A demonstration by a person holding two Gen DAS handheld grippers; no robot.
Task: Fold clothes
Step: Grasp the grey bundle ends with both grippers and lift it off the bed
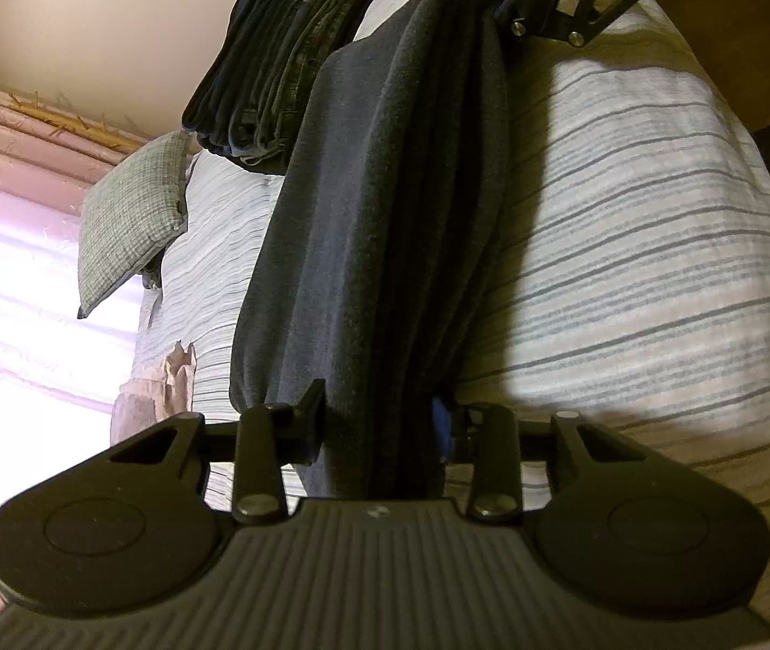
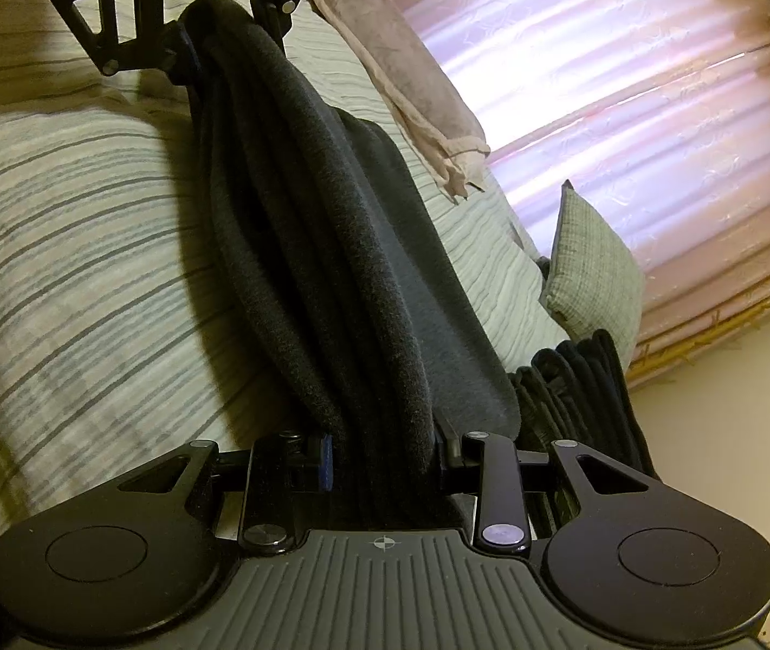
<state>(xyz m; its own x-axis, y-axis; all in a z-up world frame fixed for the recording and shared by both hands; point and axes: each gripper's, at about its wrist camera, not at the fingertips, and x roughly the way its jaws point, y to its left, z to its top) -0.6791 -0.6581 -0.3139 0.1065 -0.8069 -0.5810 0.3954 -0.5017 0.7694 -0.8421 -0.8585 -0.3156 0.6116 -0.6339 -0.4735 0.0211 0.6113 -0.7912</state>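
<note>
Gripping opposite ends of the grey garment [image 1: 385, 206], left gripper [image 1: 379, 422] and right gripper [image 2: 385, 444] risk uneven folding if bunched layers slip.

The left gripper [image 1: 379, 422] points forward and downward, its two black fingers [image 1: 311, 406] pinched on a thick bunch of dark grey garment [image 1: 379, 206] that fills the gap between them. The right gripper [image 2: 385, 447] faces it from the far end, tilted down likewise, its jaws clamped on the other end of the same cloth. Each gripper shows at the top of the other's wrist view, the two set opposite one another.
</note>
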